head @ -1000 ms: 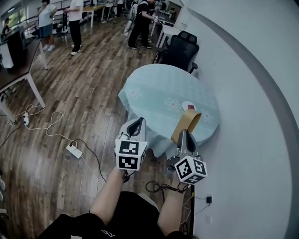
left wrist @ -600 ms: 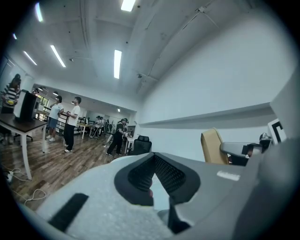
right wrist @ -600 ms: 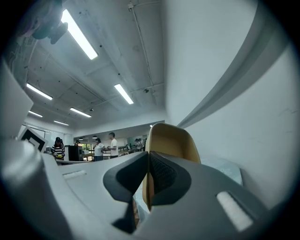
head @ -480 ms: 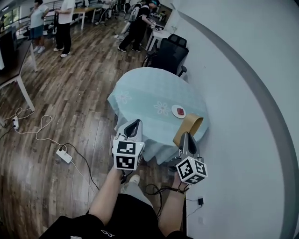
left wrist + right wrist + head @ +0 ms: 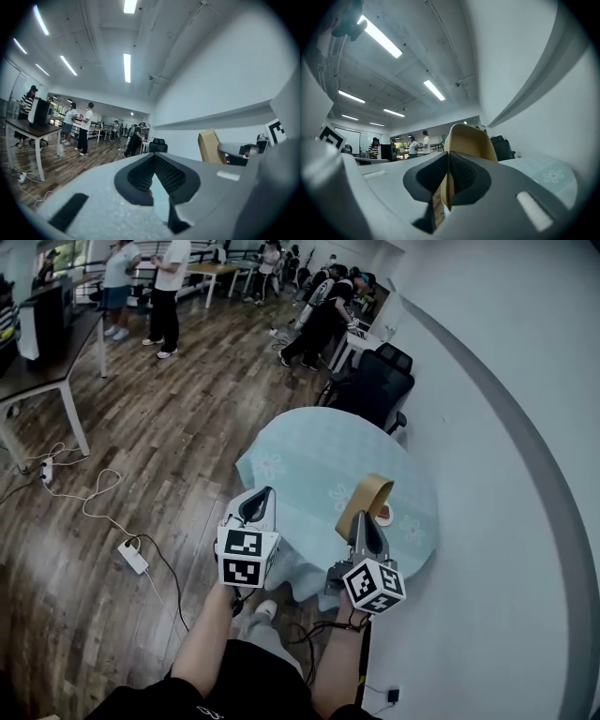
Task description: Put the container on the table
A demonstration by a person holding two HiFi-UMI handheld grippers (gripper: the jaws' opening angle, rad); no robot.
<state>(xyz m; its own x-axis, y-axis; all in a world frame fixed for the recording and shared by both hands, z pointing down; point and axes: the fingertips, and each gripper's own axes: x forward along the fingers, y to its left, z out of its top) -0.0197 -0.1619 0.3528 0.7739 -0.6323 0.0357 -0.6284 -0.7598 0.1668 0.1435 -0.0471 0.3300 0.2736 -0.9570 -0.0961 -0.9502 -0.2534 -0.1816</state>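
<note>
While right hand-held gripper clamps the container (by its wall) | it juts ahead, over table

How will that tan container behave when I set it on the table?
Probably light and thin-walled: the right tongs carry the container by one wall. It looks tall and narrow, so it may tip on the table.

Pale grey left gripper and right gripper, black ribbed jaw pads, white cubes with black square markers, black clothing, bare forearms, light shoe
</note>
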